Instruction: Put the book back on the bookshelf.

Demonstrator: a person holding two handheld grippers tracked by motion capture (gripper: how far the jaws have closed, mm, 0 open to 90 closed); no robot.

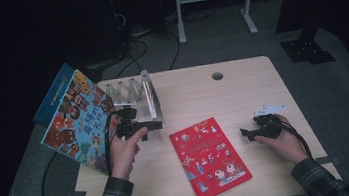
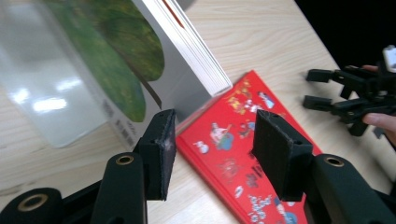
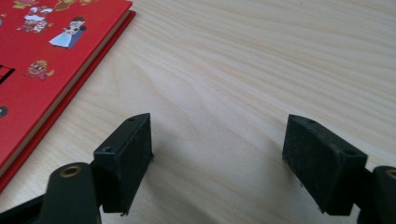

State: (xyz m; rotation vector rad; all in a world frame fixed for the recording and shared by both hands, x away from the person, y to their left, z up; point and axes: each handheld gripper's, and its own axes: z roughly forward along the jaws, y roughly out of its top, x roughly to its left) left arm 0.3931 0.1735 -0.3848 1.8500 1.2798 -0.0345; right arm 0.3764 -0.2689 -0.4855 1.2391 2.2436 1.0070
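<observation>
Evidently the work in hand is shelving books, and the book with the cartoon-animal cover (image 1: 77, 119) is the one just dealt with: it leans tilted at the left end of the clear rack (image 1: 134, 95), its lower part over the table's left edge. In the left gripper view a book's white page block and green-printed cover stand just beyond the jaws, with clear plastic to the left. Whether that is the same volume seen from its other side I cannot say for sure, since the high view is dim and small.

Nearest it, the left gripper (image 2: 212, 151) has its jaws parted with nothing pinched between the pads; the book's lower corner sits just past the left pad, apart from it. So the step looks like a release after setting the book against the rack.

Farther out, the red book (image 1: 210, 157) lies flat near the middle of the table (image 1: 242, 89), untouched. The right gripper (image 3: 217, 161) rests low over bare wood just right of it, jaws standing wide and empty.

Next would likely come the red book, which lies flat on the wood. That calls for a jaw slipped under one edge, or sliding it to the table edge first.
</observation>
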